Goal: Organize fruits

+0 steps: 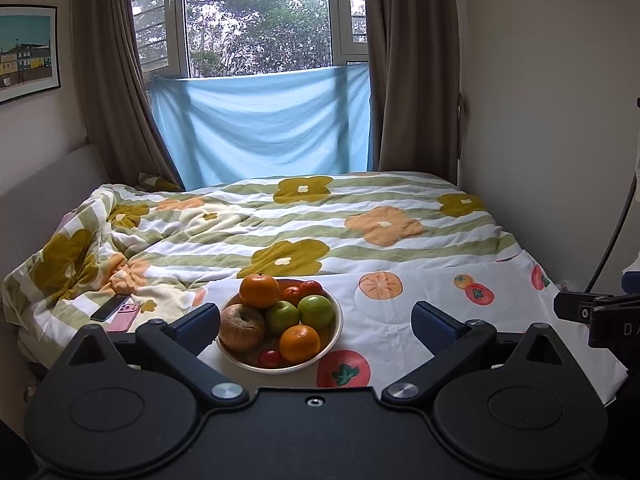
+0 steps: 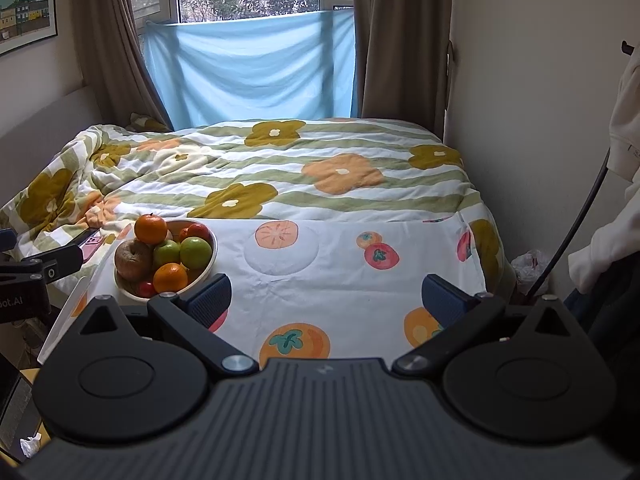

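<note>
The left tongs (image 1: 316, 322) are wide open and hold nothing. The bowl (image 1: 335, 332) sits right in front of them, nearer their left finger, so this hand is closer. It holds two oranges, two green apples, a brown apple and small red fruits. The right tongs (image 2: 326, 296) are wide open too, with the bowl off to their left.

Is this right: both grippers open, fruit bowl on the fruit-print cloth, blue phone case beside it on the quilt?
Not quite. The phone case is pink, not blue; the left wrist view shows it. Left gripper and right gripper are open, and the bowl sits on the fruit-print cloth.
</note>
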{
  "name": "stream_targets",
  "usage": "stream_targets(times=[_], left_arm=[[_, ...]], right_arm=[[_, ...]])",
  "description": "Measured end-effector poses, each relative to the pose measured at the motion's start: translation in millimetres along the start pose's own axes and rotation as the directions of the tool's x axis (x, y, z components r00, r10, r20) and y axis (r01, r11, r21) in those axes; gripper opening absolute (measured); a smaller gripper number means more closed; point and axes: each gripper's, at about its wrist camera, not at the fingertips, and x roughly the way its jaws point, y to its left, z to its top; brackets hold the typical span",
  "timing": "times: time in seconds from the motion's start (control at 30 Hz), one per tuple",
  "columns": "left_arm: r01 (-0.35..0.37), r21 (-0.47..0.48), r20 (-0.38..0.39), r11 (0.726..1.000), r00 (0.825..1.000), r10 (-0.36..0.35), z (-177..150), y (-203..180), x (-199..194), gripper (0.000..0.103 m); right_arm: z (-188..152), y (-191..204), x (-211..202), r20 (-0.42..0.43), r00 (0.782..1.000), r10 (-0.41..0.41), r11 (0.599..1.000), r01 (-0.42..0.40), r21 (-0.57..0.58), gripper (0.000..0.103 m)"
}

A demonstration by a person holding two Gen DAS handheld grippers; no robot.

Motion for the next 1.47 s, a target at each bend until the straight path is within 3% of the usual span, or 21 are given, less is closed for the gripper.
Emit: stream_targets(times=[0.7,1.47], left_arm=[[-0.015,-0.006,-0.02,1.0,1.0,0.015,2.0,-1.4,3.5,0.103],[0.028,0.004,-0.01,1.0,1.0,-0.028,1.3,-6.5,6.9,0.103]], right_arm=[[-1.1,1.0,9.1,-0.028,1.0,0.011,1.0,-0.011,0.006,0.103],[-0.3,-2.2,17.0,-0.049,0.999,0.01,1.0,-0.009,0.017,0.103]])
